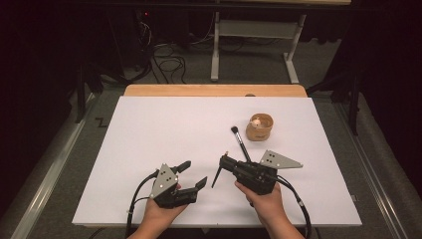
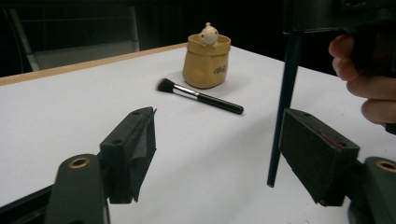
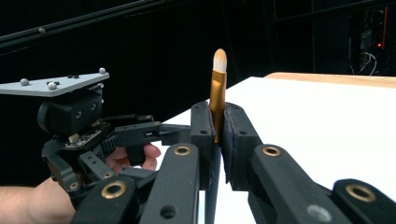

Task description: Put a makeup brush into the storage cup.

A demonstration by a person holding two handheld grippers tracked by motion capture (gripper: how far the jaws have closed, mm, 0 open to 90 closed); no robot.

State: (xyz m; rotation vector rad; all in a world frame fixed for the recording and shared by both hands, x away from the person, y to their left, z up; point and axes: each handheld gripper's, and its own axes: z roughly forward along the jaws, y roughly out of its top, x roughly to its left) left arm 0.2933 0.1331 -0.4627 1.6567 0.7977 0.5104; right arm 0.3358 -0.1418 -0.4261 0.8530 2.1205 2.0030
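My right gripper [image 1: 225,162] [image 3: 216,114] is shut on a thin brush [image 3: 217,84] with a gold ferrule and a pale tip. The brush stands nearly upright, and its dark handle [image 1: 217,177] [image 2: 283,102] reaches down to the white table. My left gripper [image 1: 192,175] [image 2: 217,119] stands open and holds nothing, just left of that handle. It also appears in the right gripper view [image 3: 116,135]. A black powder brush [image 1: 240,143] [image 2: 200,96] lies flat on the table beyond both grippers. Behind it stands a yellow sack-shaped holder [image 1: 260,127] [image 2: 205,63] with a small pale figure inside.
The white board [image 1: 164,129] rests on a wooden table whose far edge [image 1: 199,90] shows behind it. Beyond the table are a white frame leg [image 1: 215,50] and cables [image 1: 169,62] on the floor. The person's fingers [image 2: 362,88] appear at the right of the left gripper view.
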